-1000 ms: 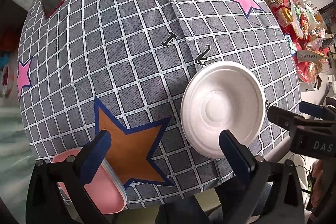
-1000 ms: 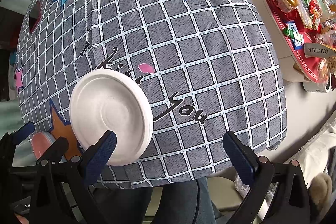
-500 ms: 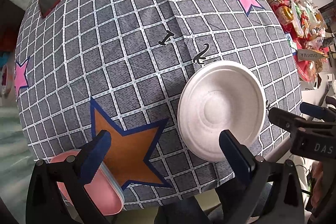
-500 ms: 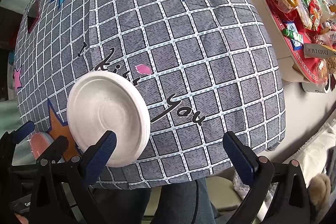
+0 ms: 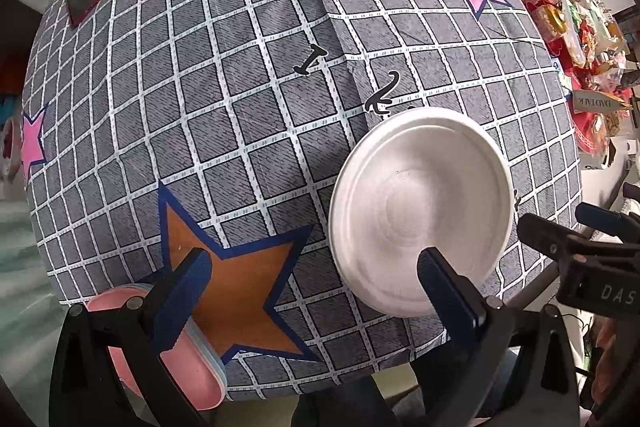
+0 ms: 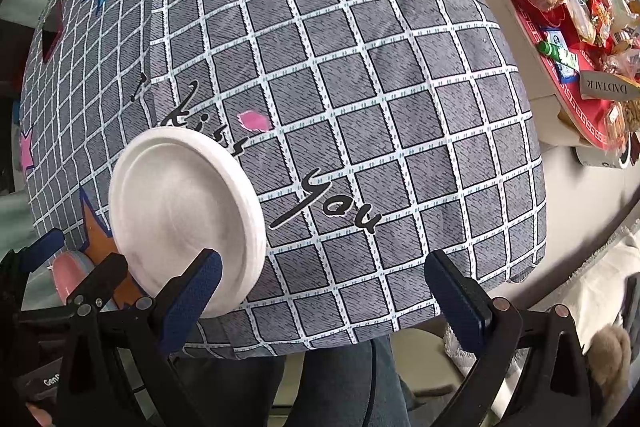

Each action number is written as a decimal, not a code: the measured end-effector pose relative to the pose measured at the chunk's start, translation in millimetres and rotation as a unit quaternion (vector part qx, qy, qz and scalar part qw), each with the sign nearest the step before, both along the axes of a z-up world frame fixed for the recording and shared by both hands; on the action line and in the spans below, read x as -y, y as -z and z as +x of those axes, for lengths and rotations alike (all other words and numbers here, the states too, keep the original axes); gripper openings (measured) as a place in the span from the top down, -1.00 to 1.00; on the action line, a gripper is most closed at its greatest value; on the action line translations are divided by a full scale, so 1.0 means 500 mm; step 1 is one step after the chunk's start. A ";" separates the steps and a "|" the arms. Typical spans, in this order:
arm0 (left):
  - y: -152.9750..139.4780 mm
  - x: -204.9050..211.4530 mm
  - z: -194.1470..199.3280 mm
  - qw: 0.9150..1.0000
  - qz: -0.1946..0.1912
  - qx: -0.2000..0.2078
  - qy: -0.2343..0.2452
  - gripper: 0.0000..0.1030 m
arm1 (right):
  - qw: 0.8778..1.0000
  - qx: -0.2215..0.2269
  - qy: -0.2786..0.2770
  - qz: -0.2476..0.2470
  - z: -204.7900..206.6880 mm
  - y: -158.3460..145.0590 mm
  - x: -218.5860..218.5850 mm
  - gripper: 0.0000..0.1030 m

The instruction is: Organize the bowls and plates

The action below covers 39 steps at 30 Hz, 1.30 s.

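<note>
The left gripper (image 5: 316,291) has its fingers (image 5: 450,293) spread wide and holding nothing. A white plate (image 5: 420,211) lies ahead of the right-hand finger, near the front edge of the bench (image 5: 240,107). A pink plate stack (image 5: 188,359) sits behind the left-hand finger, overhanging that edge. The right gripper (image 6: 324,299) is likewise spread and empty; the white plate (image 6: 180,211) lies just beyond its left finger, and bare checked cloth stretches ahead between the fingers to the bench's right edge.
</note>
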<state>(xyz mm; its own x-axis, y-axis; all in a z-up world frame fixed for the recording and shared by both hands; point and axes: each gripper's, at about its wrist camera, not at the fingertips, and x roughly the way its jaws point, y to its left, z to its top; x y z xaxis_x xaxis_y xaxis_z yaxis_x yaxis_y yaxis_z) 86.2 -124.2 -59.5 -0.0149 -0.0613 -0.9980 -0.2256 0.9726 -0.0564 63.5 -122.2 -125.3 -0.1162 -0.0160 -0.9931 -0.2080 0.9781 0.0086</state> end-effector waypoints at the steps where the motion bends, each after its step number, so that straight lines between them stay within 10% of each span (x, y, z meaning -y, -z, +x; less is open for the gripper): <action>1: 0.004 0.004 0.002 1.000 0.000 0.000 0.000 -0.99 | 1.000 -0.001 0.000 -0.001 -0.001 0.001 0.003 -0.98; 22: 0.126 0.037 0.022 0.999 0.019 -0.012 -0.027 -0.99 | 1.000 -0.014 -0.019 -0.004 0.011 0.037 0.019 -0.98; 39: 0.345 0.003 0.045 0.997 0.031 -0.040 -0.058 -0.99 | 0.997 -0.038 -0.067 0.009 0.030 0.142 -0.066 -0.98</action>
